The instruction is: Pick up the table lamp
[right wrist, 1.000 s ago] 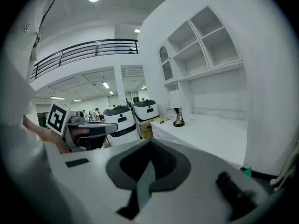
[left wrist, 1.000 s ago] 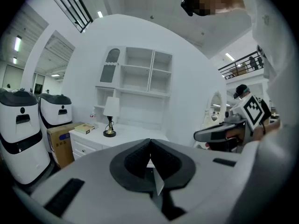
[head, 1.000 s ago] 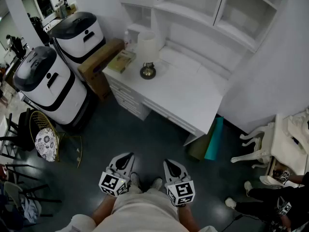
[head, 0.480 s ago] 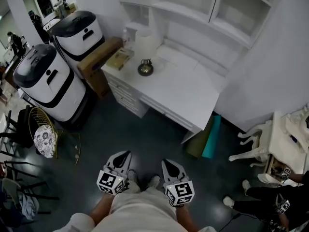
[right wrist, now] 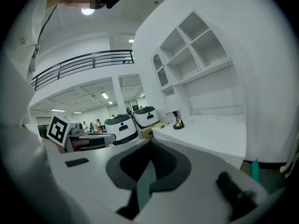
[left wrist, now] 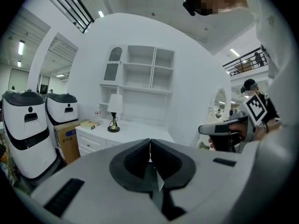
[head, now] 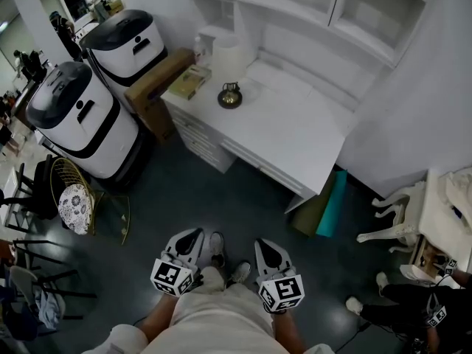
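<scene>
In the head view, the lamp [head: 228, 71] stood upright near the upper middle of the frame, at the left end of the white bench [head: 295, 135], with a book [head: 188, 82] just beside it on the left. A brown box [head: 150, 88] leaned against that end of the bench. The left hand-held gripper [head: 195, 234] and the right hand-held gripper [head: 265, 243] sat side by side at the bottom centre, over the dark floor [head: 221, 190], well apart from the lamp.

In the left gripper view, the jaws of the left hand-held gripper [left wrist: 150, 144] were pressed together with nothing between them. The lamp [left wrist: 113, 114] showed left of centre, above the jaw tips, on the bench under white shelves [left wrist: 140, 66]. The right hand-held gripper [left wrist: 223, 129] showed at the right edge.

In the right gripper view, the right hand-held gripper [right wrist: 151, 143] also had its jaws together, with nothing between them. The lamp [right wrist: 178, 123] appeared small, just right of centre, on the far end of the bench, and the left hand-held gripper [right wrist: 86, 141] reached in from the left.
</scene>
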A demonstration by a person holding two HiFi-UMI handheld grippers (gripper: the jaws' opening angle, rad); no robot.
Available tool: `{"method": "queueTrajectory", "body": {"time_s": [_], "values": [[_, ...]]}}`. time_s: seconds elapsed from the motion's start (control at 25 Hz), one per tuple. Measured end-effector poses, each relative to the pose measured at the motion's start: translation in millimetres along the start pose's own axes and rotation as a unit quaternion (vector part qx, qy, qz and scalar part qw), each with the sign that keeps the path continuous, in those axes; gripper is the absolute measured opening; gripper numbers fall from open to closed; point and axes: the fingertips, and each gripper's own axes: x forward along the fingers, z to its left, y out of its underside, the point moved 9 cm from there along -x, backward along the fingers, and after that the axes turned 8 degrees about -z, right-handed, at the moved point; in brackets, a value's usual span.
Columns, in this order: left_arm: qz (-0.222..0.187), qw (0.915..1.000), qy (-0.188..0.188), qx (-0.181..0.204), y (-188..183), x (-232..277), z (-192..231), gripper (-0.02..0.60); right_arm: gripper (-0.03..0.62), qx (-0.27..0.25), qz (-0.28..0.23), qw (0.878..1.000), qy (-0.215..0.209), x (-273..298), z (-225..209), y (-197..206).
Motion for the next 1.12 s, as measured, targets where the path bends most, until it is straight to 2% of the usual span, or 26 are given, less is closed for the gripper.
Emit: {"method": "queueTrajectory", "body": {"time_s": [0.44,0.76,0.96,1.12], "values": [[-0.022,0.9990,0.039,-0.006,-14,55,35,0.011,0.012,-0.024,0.009,0.999,0.045,36,-13,-20],[-0.041,0.9974,0.059,-0.012,-31,95,90,0.011,0.012,-0.042,0.006,0.997,0.060,95,-9,-43],[-0.047,0.9969,0.061,-0.013,-40,107,131,0.011,0.012,-0.016,-0.001,0.998,0.066,133,6,-49],[-0.051,0.9960,0.073,-0.007,-47,122,159,0.011,0.012,-0.021,0.006,0.997,0.078,153,12,-51]]}}
